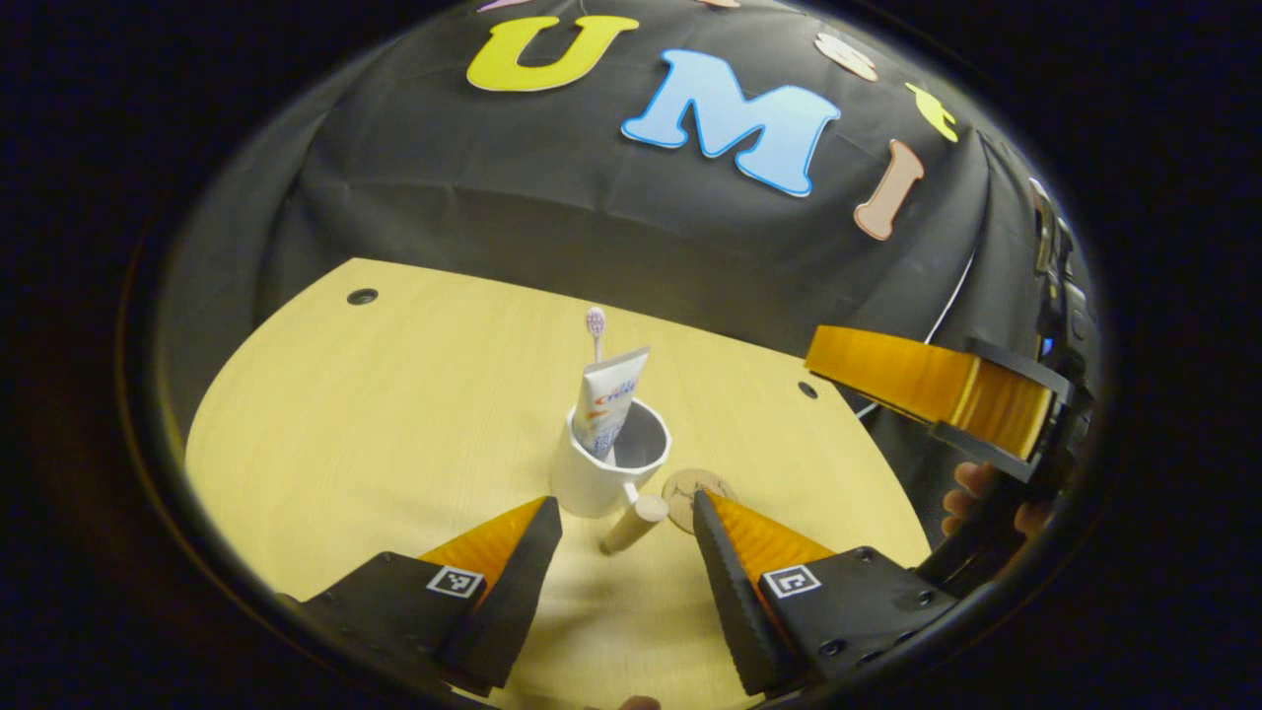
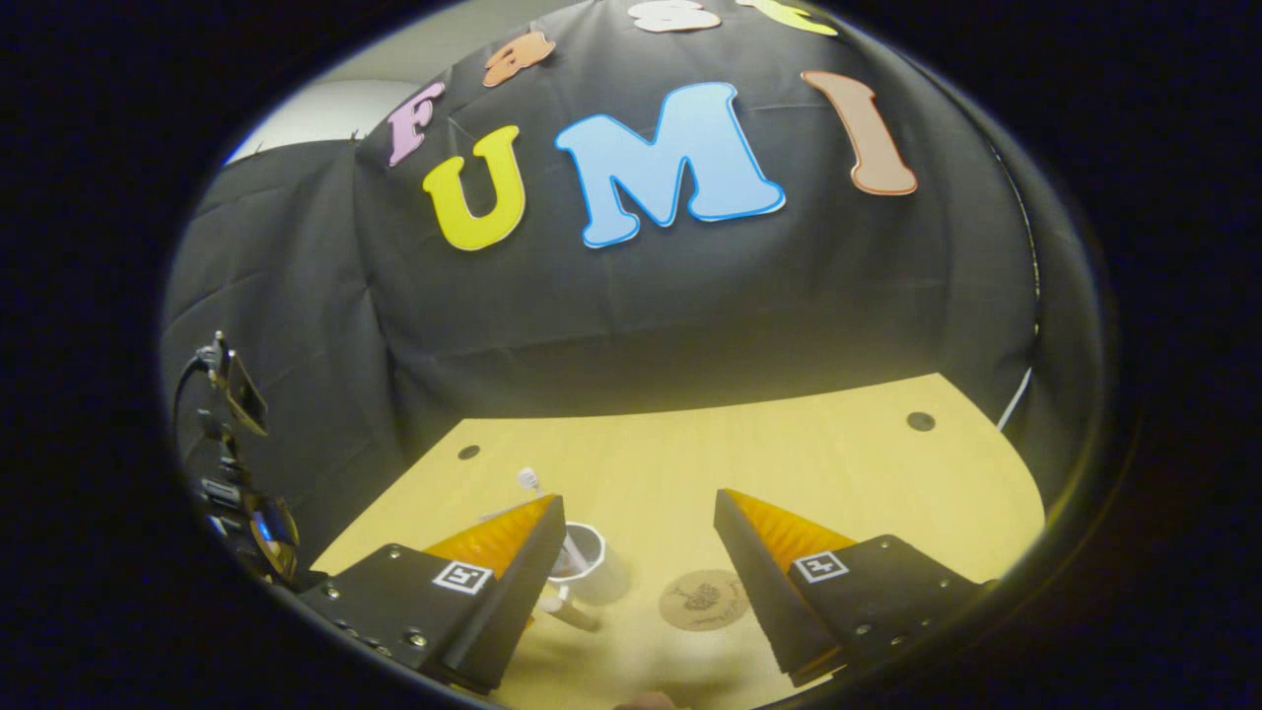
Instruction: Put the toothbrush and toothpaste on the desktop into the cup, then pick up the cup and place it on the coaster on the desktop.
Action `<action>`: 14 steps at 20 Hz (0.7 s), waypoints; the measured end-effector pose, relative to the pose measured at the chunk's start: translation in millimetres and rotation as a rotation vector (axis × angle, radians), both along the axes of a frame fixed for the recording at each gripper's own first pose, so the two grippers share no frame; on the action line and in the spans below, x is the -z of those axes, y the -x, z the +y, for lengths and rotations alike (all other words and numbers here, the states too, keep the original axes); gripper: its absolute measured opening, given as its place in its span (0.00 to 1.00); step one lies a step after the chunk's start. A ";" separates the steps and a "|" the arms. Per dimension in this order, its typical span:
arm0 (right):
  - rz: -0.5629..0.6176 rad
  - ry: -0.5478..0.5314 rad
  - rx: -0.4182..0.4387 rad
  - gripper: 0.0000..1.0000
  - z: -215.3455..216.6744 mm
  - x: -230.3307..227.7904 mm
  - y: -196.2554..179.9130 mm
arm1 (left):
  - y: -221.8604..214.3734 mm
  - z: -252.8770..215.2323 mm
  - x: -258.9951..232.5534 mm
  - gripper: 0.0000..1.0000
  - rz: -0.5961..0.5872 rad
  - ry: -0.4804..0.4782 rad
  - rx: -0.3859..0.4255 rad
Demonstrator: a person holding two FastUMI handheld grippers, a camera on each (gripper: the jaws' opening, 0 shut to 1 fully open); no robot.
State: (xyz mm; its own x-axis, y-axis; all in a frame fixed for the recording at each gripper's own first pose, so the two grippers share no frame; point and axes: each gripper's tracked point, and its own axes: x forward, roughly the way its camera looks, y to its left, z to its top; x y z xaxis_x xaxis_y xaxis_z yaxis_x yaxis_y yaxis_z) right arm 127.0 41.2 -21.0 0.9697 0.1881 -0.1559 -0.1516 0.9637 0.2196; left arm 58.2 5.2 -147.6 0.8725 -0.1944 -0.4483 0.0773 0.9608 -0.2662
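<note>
The left gripper [image 1: 627, 532] is released, its jaws spread wide and low over the desk [image 1: 394, 414], with nothing between them. The cup's wooden handle [image 1: 636, 523] lies in the gap just ahead of the fingertips, pointing back toward the near edge. The cup [image 1: 609, 463] stands upright beyond it, well in from the edges, with the toothpaste [image 1: 611, 399] and toothbrush [image 1: 595, 330] already standing inside. The coaster [image 1: 698, 490] lies flat just beside the cup, toward the right edge, apart from its base.

The right gripper [image 2: 639, 537] is also released and holds nothing; it hangs higher, above the cup and coaster.

The step in hand appears to be grasping the cup. Advance the left gripper until the handle sits squarely between both fingers, then close firmly. Lift vertically, since the tall contents may tip the load. Translate toward the coaster, centre the base over it, and lower before releasing. Keep the right gripper clear of the path.
</note>
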 end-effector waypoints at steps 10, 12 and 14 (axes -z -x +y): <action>0.037 0.049 0.050 0.95 -46.8 17.8 35.3 | -35.5 -14.7 32.8 0.82 0.220 -0.042 0.013; 0.064 0.043 0.045 0.95 -50.8 26.8 36.7 | -43.3 -17.1 37.2 0.87 0.274 -0.046 0.006; 0.077 0.035 0.046 0.95 -56.0 33.6 38.7 | -47.0 -16.0 47.7 0.87 0.329 -0.055 -0.004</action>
